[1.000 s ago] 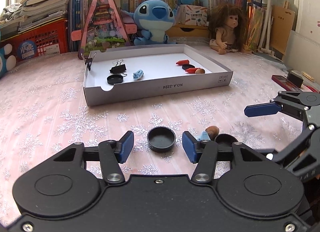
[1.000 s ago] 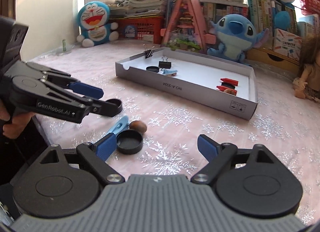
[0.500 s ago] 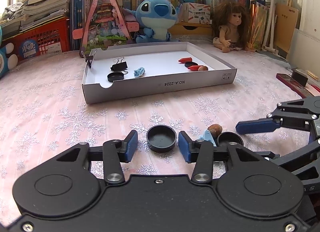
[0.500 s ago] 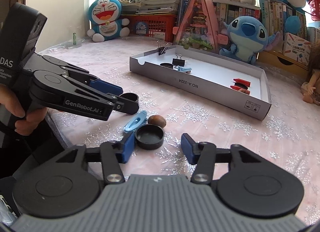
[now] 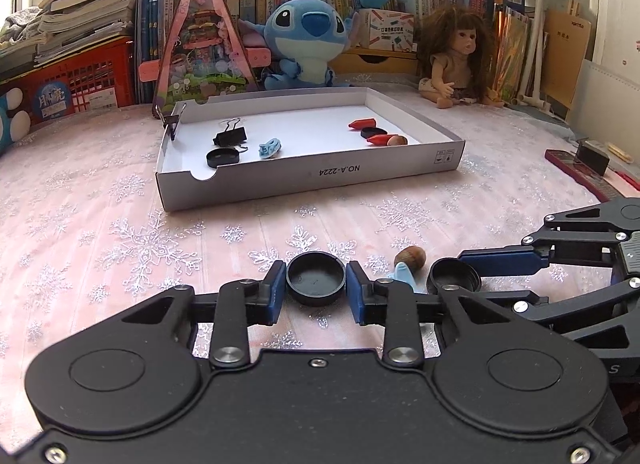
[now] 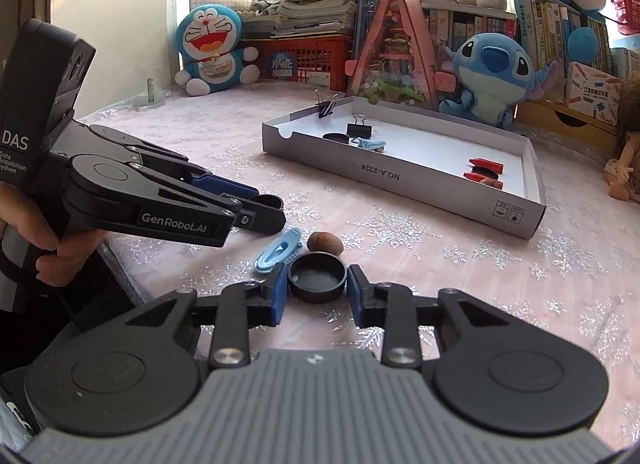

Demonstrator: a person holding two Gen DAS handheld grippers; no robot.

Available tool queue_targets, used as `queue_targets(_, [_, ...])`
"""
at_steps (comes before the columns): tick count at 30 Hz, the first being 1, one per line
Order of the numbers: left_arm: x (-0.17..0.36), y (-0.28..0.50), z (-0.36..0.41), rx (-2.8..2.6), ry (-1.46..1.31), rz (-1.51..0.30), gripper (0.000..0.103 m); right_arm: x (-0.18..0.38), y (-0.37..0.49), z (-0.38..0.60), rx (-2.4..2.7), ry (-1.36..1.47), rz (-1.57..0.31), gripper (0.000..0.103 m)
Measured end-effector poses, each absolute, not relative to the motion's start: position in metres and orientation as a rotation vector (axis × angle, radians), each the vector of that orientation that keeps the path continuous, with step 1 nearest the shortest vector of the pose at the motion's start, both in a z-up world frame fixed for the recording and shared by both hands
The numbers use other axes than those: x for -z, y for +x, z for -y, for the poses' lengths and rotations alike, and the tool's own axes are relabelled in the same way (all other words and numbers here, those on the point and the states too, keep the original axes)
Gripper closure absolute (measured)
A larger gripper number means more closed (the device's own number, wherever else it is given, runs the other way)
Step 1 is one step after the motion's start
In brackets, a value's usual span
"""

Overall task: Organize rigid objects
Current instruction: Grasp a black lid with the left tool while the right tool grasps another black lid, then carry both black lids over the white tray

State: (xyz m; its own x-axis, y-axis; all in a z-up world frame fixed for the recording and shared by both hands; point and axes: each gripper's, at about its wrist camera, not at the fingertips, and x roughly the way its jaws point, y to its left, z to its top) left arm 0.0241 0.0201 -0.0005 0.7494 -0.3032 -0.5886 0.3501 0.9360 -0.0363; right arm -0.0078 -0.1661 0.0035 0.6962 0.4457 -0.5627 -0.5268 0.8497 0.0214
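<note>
We have the left gripper [image 5: 316, 292] clamped on a black cap [image 5: 316, 278] resting on the tablecloth [image 5: 120, 248]. The right gripper [image 6: 317, 294], its jaws just closing, presses a second black cap [image 6: 318, 278]. Beyond lie a blue clip [image 6: 278, 254] and a nut [image 6: 325, 243]. Farther off sits the tray [image 5: 320, 176].

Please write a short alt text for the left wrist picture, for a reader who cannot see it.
The left tool grips a black cap between its blue pads on a pink snowflake tablecloth. To its right lie a nut, a blue clip and a second cap at the right tool. Behind is a white tray with small items.
</note>
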Motion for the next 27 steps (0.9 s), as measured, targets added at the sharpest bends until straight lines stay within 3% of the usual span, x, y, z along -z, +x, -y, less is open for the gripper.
queue_targets(27, [-0.021,0.053,-0.024,0.265,0.034,-0.601,0.073,-0.02,0.031,0.205,-0.25,-0.065,-0.572,0.066])
